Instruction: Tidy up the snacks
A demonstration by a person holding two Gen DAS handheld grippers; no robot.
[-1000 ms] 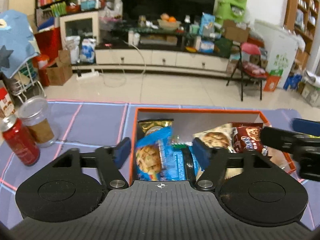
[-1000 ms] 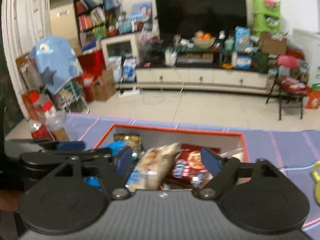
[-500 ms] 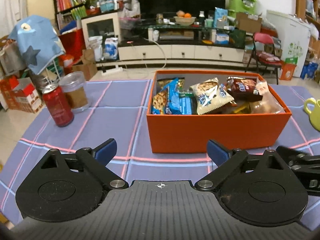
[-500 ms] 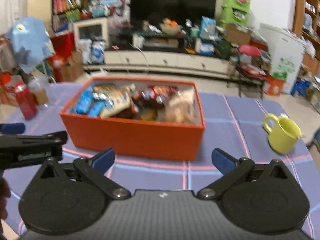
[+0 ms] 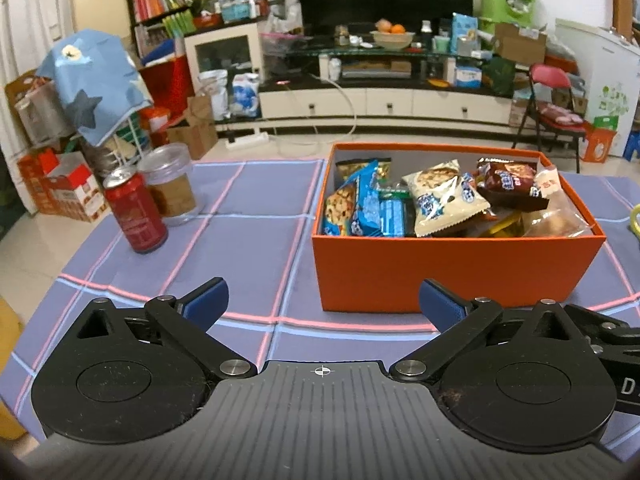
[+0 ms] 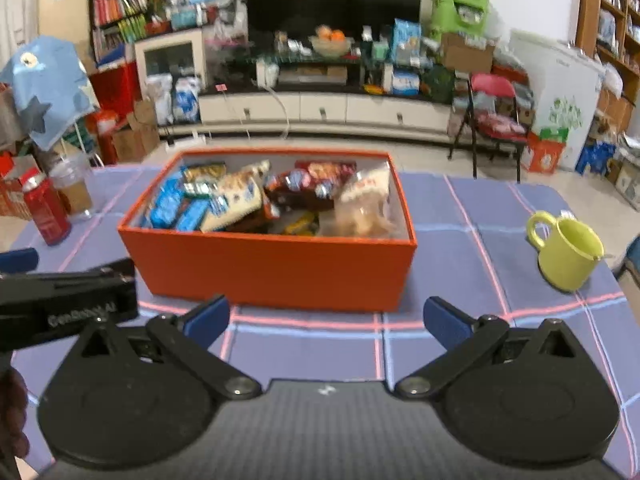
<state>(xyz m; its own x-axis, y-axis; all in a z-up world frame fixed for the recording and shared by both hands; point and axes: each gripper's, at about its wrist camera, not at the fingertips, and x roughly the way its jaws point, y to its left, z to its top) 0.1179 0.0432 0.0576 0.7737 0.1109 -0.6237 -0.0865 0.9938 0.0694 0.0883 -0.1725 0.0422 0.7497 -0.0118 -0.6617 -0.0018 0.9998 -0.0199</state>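
Observation:
An orange box [image 5: 452, 268] stands on the purple checked tablecloth, filled with several snack packets: blue cookie packs [image 5: 362, 204], a white cookie bag [image 5: 444, 200], a brown pack [image 5: 508, 180]. The box also shows in the right wrist view [image 6: 272, 268]. My left gripper [image 5: 322, 306] is open and empty, in front of the box's near wall, a little apart from it. My right gripper [image 6: 326, 318] is open and empty, also in front of the box. The left gripper's body shows at the left of the right wrist view [image 6: 68, 304].
A red can [image 5: 136, 212] and a lidded plastic cup [image 5: 170, 184] stand left of the box. A yellow-green mug [image 6: 568, 252] stands to its right. The tablecloth [image 5: 248, 248] covers the table. Beyond the table's far edge is a cluttered room with a TV stand.
Both grippers have pulled back from over the box to in front of it and opened wider. The snack packets stay in the box.

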